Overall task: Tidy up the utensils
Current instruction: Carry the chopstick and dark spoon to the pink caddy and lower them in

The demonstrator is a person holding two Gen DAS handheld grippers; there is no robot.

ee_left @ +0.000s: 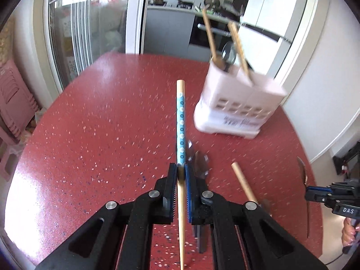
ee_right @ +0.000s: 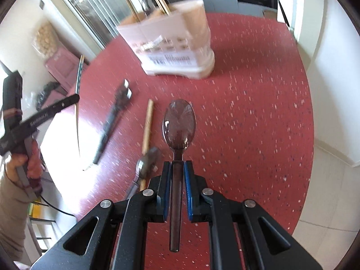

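**Chopstick and spoon held above red table, caddy waiting nearby**

The left gripper [ee_left: 181, 168] is clamped on a wooden chopstick [ee_left: 180, 121] with a blue flowered band, its blue-padded jaws closed tight against the shaft; the stick runs forward past the fingertips and back between the arms of the tool. Seen from the right wrist camera, the same gripper [ee_right: 74, 97] hangs at the left edge of the red speckled table [ee_right: 258, 103], with the chopstick [ee_right: 78, 76] crossing its tip.

The right gripper [ee_right: 177, 168] is closed on the handle of a translucent brown plastic spoon [ee_right: 179, 121], bowl forward and face up, the handle trailing back between the jaws. From the left wrist camera that gripper [ee_left: 309, 192] appears at the far right, the spoon [ee_left: 303, 171] standing roughly upright in its grip.

A pale pink utensil caddy [ee_left: 236, 103] stands on the table ahead and to the right of the left gripper (motion blur softens its outline). It already holds two wooden chopsticks [ee_left: 239, 49] and a metal spoon [ee_left: 228, 54], all leaning in its compartments; which compartment each sits in cannot be told exactly.

Lying loose on the table: a wooden chopstick [ee_right: 147, 127] just left of the held spoon, a dark-handled utensil [ee_right: 112, 121] further left, and a second brownish spoon [ee_right: 149, 160] close beside the right gripper's left finger.
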